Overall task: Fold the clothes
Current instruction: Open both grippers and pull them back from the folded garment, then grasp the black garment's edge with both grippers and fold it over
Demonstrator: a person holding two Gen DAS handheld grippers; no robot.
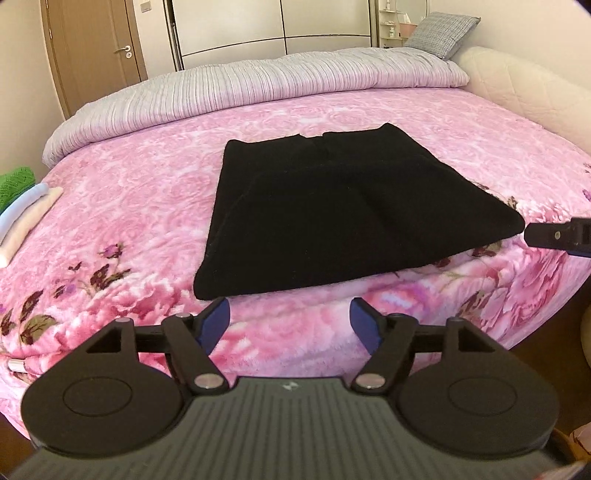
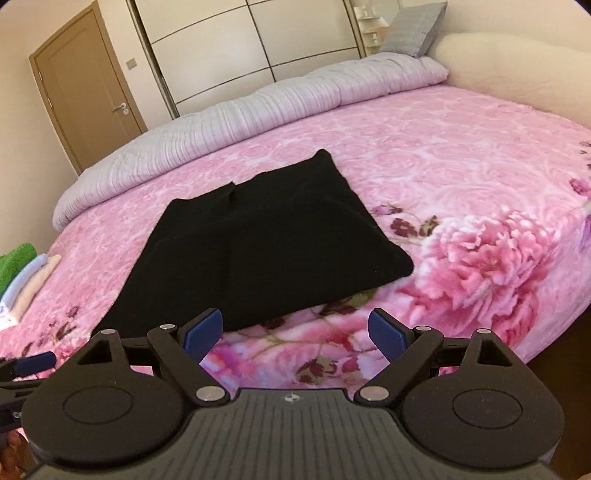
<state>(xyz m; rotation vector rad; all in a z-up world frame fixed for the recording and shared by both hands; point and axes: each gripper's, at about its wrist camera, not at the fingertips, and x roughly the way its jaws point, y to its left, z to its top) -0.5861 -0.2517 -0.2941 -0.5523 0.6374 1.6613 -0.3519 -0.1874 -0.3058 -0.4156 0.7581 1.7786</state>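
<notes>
A black garment (image 1: 332,206) lies folded flat on the pink floral bedspread (image 1: 147,206); it also shows in the right wrist view (image 2: 258,243). My left gripper (image 1: 290,325) is open and empty, just short of the garment's near edge. My right gripper (image 2: 295,334) is open and empty, in front of the garment's near right corner. A finger of the right gripper (image 1: 557,234) shows at the right edge of the left wrist view, beside the garment's right corner. A blue pad of the left gripper (image 2: 35,362) shows at the left edge of the right wrist view.
A stack of folded clothes, green, white and cream (image 1: 22,206), sits at the bed's left edge, also in the right wrist view (image 2: 26,280). A rolled grey-pink quilt (image 1: 258,88) runs along the far side. A grey pillow (image 1: 439,33) and padded headboard (image 1: 524,88) stand at the right.
</notes>
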